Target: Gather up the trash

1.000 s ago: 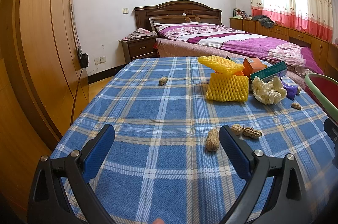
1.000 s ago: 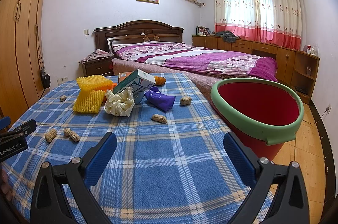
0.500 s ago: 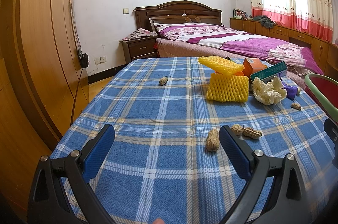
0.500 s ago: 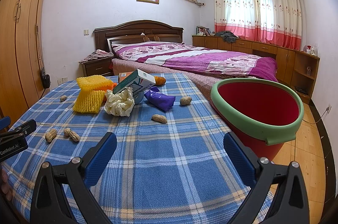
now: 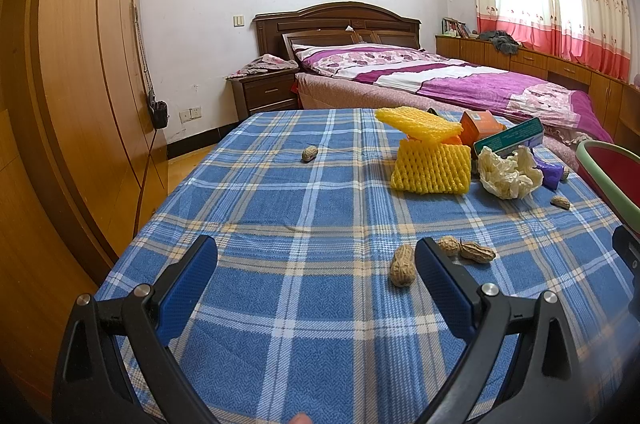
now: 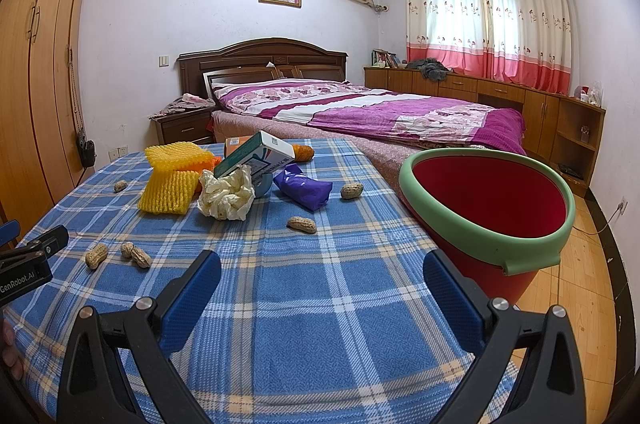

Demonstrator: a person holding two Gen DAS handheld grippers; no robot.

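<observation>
Both tools are held wide apart above the desk (image 5: 280,207); a peanut (image 5: 402,265) lies just inside the left tool (image 5: 316,260), beside its right finger.

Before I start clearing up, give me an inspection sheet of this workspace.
Surface: blue plaid cloth covers the table.
Job's things: six peanuts, one at; yellow foam nets; crumpled tissue; purple wrapper; green-white box; orange box; red bin with green rim at the table's right edge, tilted.
Clutter: nothing seen.
Grippers: left tool and right tool both open, holding nothing.
Cables: one on the floor by the right wall.
Surroundings: bed, wardrobe, nightstand.
</observation>
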